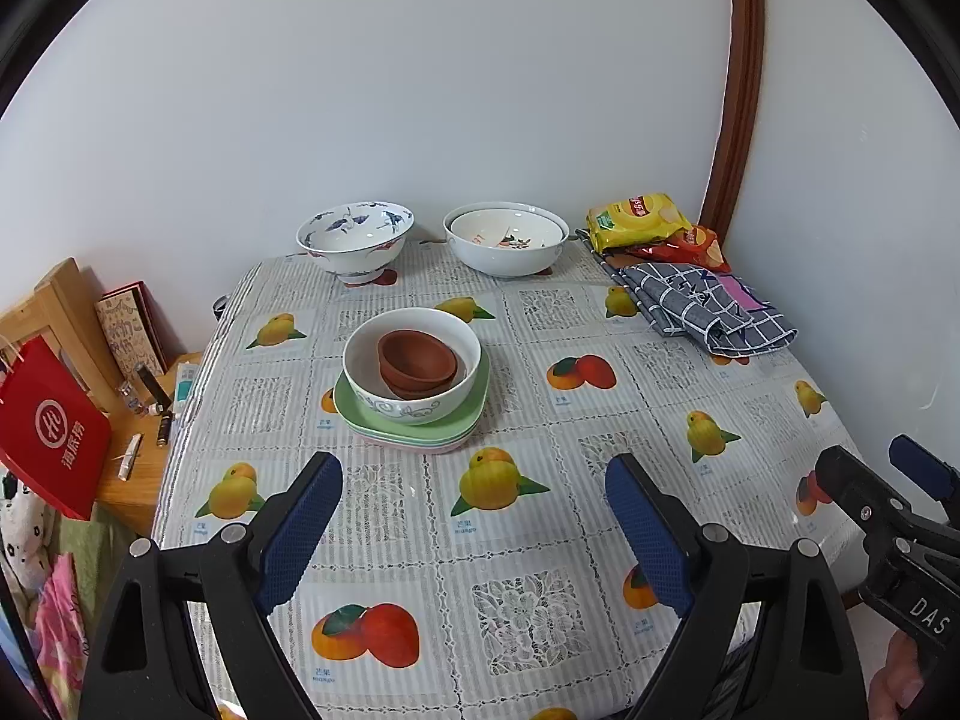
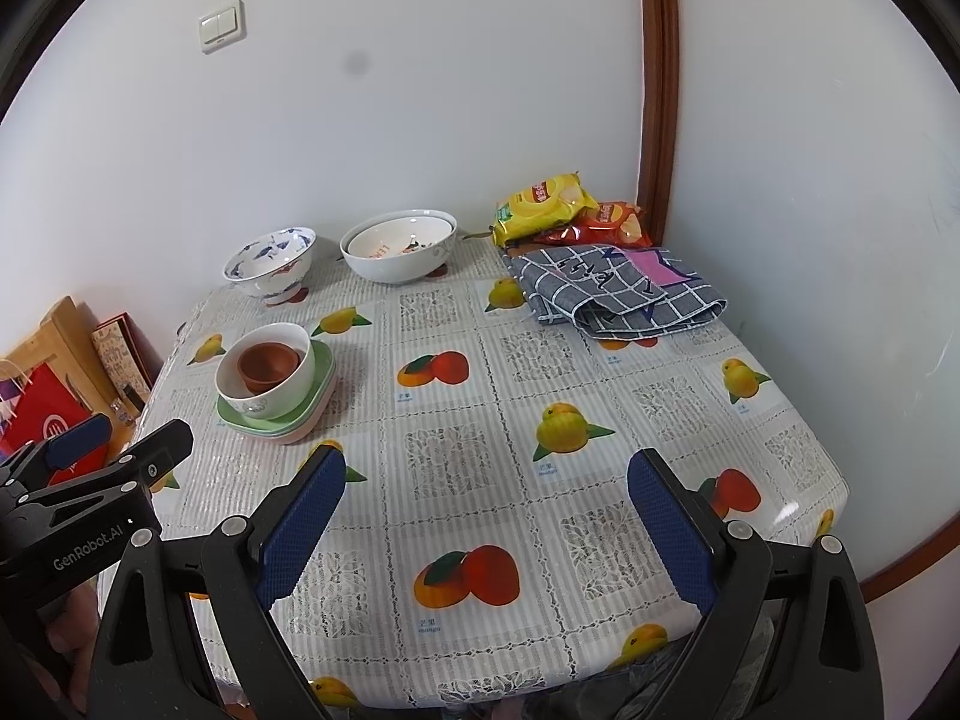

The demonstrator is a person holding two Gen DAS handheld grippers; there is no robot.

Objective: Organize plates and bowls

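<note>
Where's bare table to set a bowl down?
The near half of the table, in front of the plate stack and between both open grippers, is free. So is the middle strip right of the stack. The far edge is crowded: bowls, snack bags, folded cloth.

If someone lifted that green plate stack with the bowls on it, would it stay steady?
Probably wobbly: the white bowl sits loose on the green plates, and brown bowls nest tilted inside. Glossy surfaces might slide.
</note>
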